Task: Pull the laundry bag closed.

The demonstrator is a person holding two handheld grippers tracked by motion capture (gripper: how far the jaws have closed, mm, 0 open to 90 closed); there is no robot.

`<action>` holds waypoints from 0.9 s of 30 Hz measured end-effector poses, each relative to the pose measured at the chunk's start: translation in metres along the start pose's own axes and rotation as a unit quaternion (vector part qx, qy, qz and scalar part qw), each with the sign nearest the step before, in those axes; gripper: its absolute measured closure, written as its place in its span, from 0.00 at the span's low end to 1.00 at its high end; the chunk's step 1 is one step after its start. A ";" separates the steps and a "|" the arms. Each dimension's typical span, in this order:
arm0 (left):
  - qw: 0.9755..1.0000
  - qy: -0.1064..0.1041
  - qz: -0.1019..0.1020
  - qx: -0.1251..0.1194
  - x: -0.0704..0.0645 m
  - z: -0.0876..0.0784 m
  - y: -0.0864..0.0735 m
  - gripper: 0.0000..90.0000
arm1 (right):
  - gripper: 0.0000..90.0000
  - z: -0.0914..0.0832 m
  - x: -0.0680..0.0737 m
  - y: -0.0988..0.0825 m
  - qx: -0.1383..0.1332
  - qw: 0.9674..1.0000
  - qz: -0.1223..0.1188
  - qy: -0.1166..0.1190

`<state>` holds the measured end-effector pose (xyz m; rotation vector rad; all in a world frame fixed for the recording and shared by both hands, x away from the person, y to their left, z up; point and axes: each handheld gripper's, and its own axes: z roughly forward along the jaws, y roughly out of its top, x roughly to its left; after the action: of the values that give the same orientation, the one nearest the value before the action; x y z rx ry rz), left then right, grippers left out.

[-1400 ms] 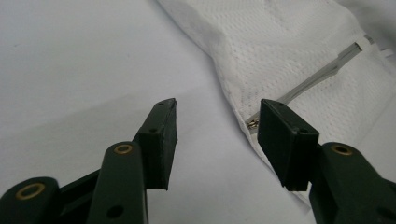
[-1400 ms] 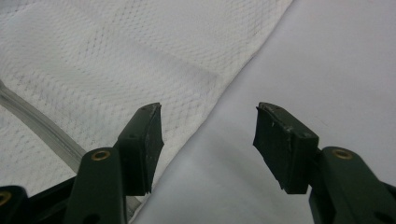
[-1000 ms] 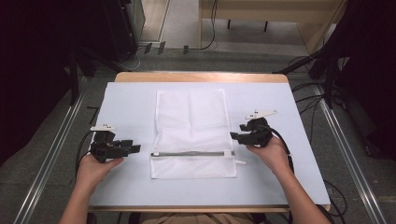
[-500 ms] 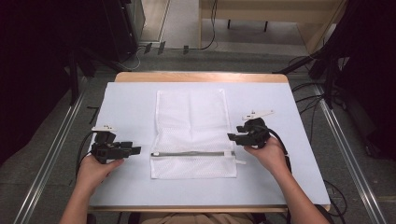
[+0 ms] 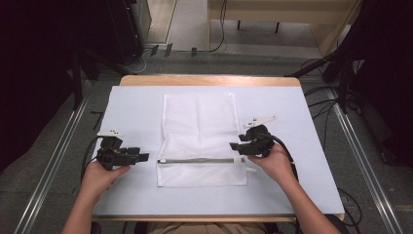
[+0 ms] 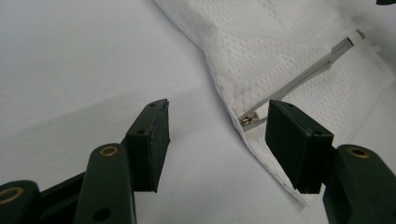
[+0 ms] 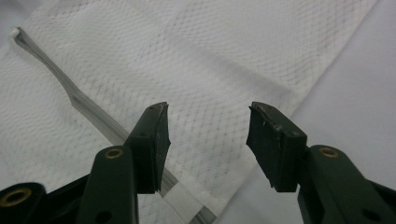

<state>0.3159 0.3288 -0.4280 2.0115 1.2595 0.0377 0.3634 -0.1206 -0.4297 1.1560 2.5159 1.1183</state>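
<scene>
A white mesh bag (image 5: 199,131) lies flat on the white table cover, with a grey zipper (image 5: 199,160) running across its near part. My left gripper (image 5: 143,157) rests on the cover just left of the bag and points at the zipper's left end. Its jaws have just been opening, and nothing is between them (image 6: 217,109). The metal zipper pull (image 6: 250,120) lies just past its right jaw. My right gripper (image 5: 234,146) hovers at the bag's right edge near the zipper's other end. Its jaws have just been closing a little and stand open (image 7: 208,109) over the mesh (image 7: 210,56), gripping nothing.
The white cover (image 5: 131,107) lies over a wooden table (image 5: 209,80). Metal rails (image 5: 53,161) run along both sides on the floor, with cables (image 5: 321,97) at the right. Bare cover stretches left, right and in front of the bag.
My right gripper has shifted a little left and nearer to the person, onto the bag's right edge. The left gripper has stayed in place.
</scene>
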 end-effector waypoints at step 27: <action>1.000 -0.004 0.015 -0.002 -0.004 0.007 0.007 0.44 | 0.59 0.021 0.044 0.030 0.012 0.998 -0.042 0.035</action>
<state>0.3218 0.3201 -0.4271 2.0251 1.2243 0.0468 0.3593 -0.0649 -0.4165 1.0247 2.6110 1.1298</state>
